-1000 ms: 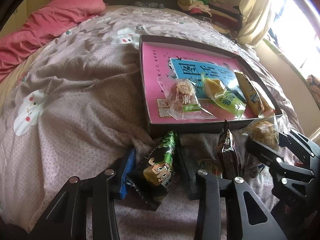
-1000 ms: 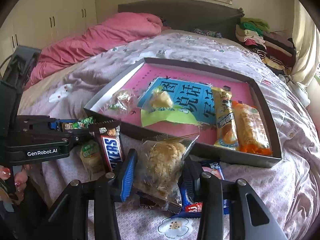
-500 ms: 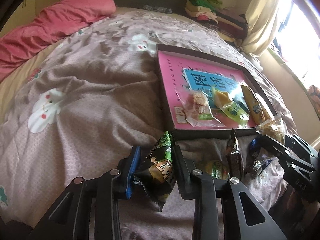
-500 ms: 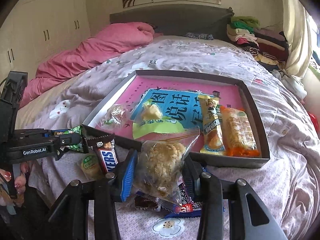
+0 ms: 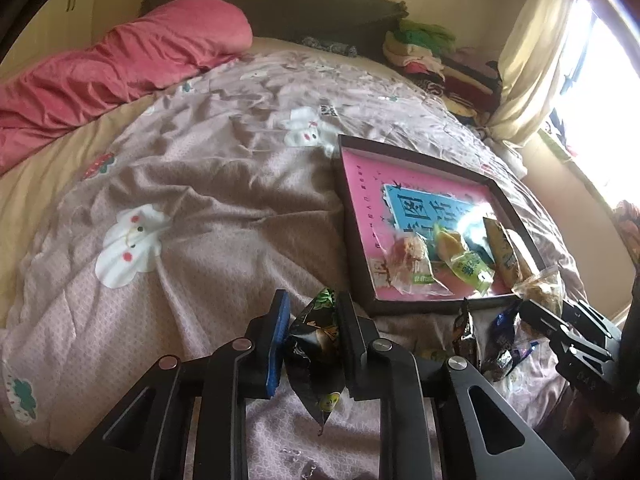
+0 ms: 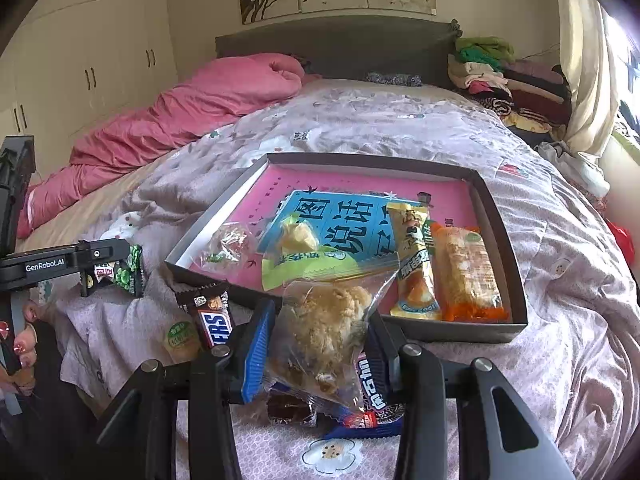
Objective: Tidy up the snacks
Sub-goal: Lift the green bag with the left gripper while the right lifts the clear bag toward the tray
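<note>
Brown candy bar [image 6: 211, 317] lies before the box [image 6: 502, 240].

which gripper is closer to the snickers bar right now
Right. The right gripper, shut on a clear bag of crumbly snack, sits just beside the Snickers bar. The left gripper, shut on a green-and-black packet, is farther off to the bar's other side.

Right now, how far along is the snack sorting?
Four snacks already lie in the box. The left gripper pinches a dark packet; the right gripper grips a clear bag. A chocolate bar and other packets remain on the bed.
</note>
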Action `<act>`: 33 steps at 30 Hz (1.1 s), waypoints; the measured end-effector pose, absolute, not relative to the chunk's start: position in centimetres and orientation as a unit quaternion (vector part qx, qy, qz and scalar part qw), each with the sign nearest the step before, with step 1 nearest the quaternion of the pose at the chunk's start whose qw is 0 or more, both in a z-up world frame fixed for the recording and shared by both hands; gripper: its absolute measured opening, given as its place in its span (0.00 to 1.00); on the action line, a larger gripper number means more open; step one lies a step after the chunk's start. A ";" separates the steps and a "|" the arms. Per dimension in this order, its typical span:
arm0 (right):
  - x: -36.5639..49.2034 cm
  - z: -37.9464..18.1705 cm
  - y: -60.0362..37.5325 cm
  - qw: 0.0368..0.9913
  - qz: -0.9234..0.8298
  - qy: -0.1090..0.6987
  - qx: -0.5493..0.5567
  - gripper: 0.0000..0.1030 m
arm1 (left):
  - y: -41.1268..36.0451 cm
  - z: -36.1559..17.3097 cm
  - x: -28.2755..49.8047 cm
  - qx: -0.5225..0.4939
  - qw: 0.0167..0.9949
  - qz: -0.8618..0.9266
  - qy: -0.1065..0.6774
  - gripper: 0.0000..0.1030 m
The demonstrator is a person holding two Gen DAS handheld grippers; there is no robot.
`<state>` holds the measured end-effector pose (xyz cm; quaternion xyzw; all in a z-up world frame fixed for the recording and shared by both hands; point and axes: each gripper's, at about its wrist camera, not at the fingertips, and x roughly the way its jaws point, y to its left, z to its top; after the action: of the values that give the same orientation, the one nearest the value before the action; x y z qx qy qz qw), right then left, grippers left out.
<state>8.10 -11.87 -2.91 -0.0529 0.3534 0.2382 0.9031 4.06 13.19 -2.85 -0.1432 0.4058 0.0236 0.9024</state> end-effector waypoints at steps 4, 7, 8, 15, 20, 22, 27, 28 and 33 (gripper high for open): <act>8.2 -2.8 -12.1 0.905 0.236 0.352 -0.048 0.42 | 13.0 -2.6 3.9 -0.152 0.905 -0.001 0.398 0.20; 8.4 -2.9 -12.3 0.905 0.236 0.353 -0.040 0.42 | 12.9 -2.1 3.8 -0.163 0.907 -0.014 0.388 0.20; 8.4 -2.9 -12.4 0.905 0.235 0.353 -0.039 0.42 | 12.8 -1.9 3.7 -0.163 0.907 -0.015 0.387 0.20; 8.5 -2.3 -13.2 0.910 0.231 0.342 -0.030 0.42 | 11.8 -0.9 3.4 -0.162 0.913 -0.036 0.373 0.20; 8.8 -2.1 -13.8 0.913 0.226 0.338 -0.020 0.42 | 11.4 -0.4 3.3 -0.169 0.913 -0.048 0.367 0.20; 8.9 -1.9 -14.1 0.915 0.224 0.335 -0.017 0.42 | 11.3 -0.1 3.4 -0.171 0.914 -0.052 0.365 0.20; 9.1 -1.3 -14.8 0.922 0.216 0.322 -0.014 0.42 | 10.6 1.0 4.1 -0.165 0.919 -0.057 0.353 0.20; 9.2 -1.1 -15.0 0.923 0.214 0.320 -0.014 0.42 | 10.4 1.2 4.3 -0.165 0.920 -0.058 0.351 0.20; 9.5 -0.6 -15.8 0.928 0.206 0.309 -0.011 0.42 | 9.5 1.8 5.3 -0.162 0.922 -0.062 0.346 0.20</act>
<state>9.55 -15.80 -0.63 -0.0112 0.3091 0.2060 0.9284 5.31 9.54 1.80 -0.1615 0.3459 -0.0619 0.9222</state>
